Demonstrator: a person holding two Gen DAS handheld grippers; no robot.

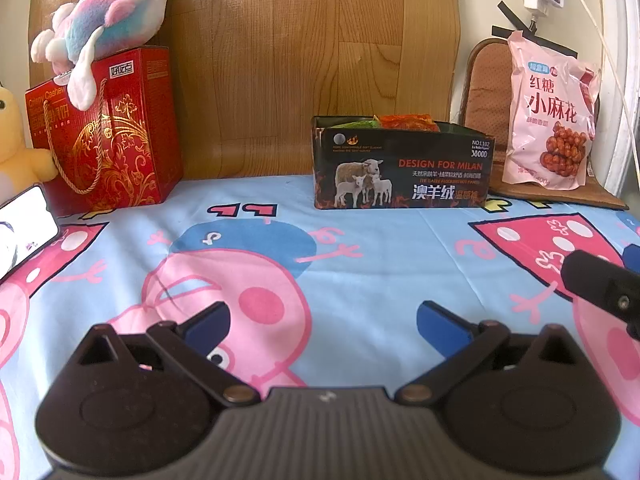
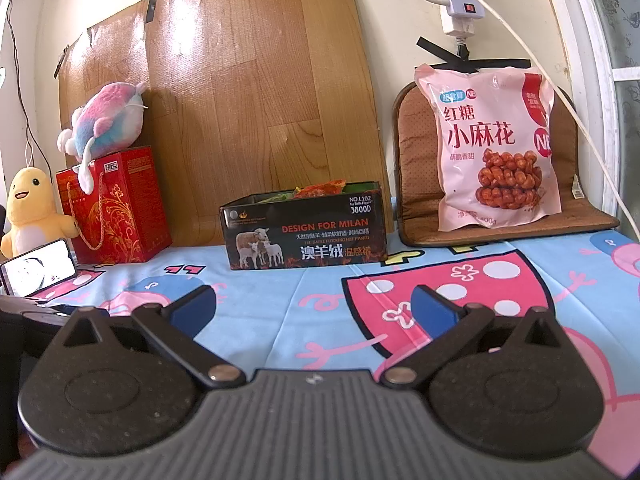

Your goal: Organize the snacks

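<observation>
A black box (image 1: 402, 168) (image 2: 306, 232) printed with sheep stands at the back of the cartoon cloth, holding orange and green snack packets (image 1: 404, 121) (image 2: 320, 189). A big pink snack bag (image 1: 550, 114) (image 2: 496, 148) leans upright on a brown cushion to its right. My left gripper (image 1: 323, 325) is open over the cloth, well short of the box, with nothing between its blue pads. My right gripper (image 2: 314, 307) is also open and empty, and part of it shows at the right edge of the left wrist view (image 1: 600, 286).
A red gift box (image 1: 108, 132) (image 2: 114, 208) with a plush fish (image 1: 106, 20) (image 2: 106, 122) on top stands back left. A yellow plush (image 2: 32, 210) and a lit phone (image 1: 24, 228) (image 2: 40, 268) lie at the far left. A wood-patterned sheet (image 1: 312, 60) covers the wall.
</observation>
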